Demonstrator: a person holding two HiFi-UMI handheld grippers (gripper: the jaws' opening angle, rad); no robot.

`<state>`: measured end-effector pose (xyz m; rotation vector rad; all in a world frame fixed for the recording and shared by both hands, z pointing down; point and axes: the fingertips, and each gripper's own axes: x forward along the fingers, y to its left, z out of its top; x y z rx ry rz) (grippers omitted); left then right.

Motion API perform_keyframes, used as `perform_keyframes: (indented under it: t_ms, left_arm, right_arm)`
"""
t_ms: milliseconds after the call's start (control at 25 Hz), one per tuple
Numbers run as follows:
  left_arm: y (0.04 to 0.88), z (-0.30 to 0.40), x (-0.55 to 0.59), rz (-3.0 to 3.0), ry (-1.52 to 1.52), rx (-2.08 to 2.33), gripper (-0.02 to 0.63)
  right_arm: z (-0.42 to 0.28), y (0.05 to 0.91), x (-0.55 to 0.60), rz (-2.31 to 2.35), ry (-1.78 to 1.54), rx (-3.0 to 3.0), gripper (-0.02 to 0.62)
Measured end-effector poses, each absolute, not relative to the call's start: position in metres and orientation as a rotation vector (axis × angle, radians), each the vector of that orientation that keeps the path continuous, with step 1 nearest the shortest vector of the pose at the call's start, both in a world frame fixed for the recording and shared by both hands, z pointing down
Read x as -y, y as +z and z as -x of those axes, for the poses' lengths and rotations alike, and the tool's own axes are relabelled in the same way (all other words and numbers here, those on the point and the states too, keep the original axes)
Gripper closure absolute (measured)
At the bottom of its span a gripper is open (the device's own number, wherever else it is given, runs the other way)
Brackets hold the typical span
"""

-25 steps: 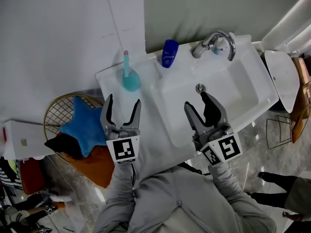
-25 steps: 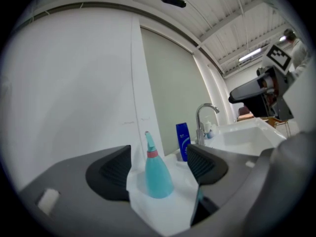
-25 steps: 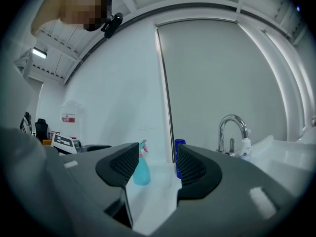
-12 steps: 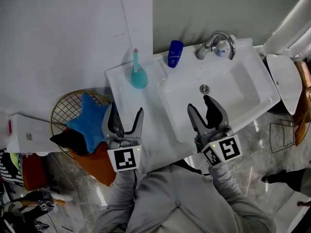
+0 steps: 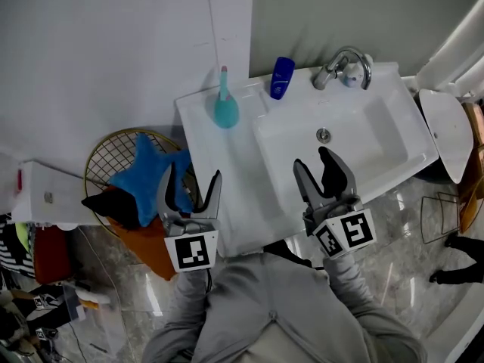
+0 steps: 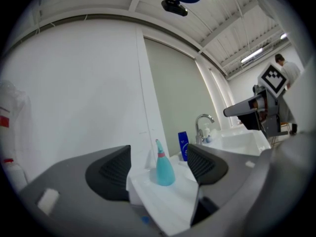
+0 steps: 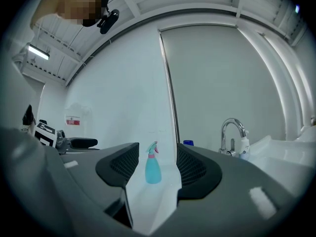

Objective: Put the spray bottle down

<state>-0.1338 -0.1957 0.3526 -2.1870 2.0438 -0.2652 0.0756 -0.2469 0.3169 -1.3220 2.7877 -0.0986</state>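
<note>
A teal spray bottle (image 5: 225,107) with a pink collar stands upright on the back left corner of the white sink counter (image 5: 219,180); it also shows between the jaws in the left gripper view (image 6: 164,168) and the right gripper view (image 7: 152,169), far from both. My left gripper (image 5: 190,187) hangs open off the counter's front left edge, holding nothing. The right gripper (image 5: 321,168) is open and empty over the front of the basin (image 5: 355,146).
A blue bottle (image 5: 281,76) and a chrome tap (image 5: 344,66) stand at the back of the sink. A round wire basket (image 5: 113,165) with a blue star cushion (image 5: 147,181) sits on the floor left of the sink. A toilet (image 5: 446,131) is at right.
My left gripper has drawn back from the spray bottle, toward me and off the counter's edge. The right gripper has barely moved.
</note>
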Motion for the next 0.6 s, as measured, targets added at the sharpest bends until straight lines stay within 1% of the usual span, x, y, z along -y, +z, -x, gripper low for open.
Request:
perform_keyframes:
  t_ms: [600]
  left_arm:
    - [0.344, 0.148, 0.179, 2.168, -0.253, -2.046, 0.223]
  right_arm:
    - [-0.056, 0.315, 0.234, 1.303, -0.064, -2.805, 0.357]
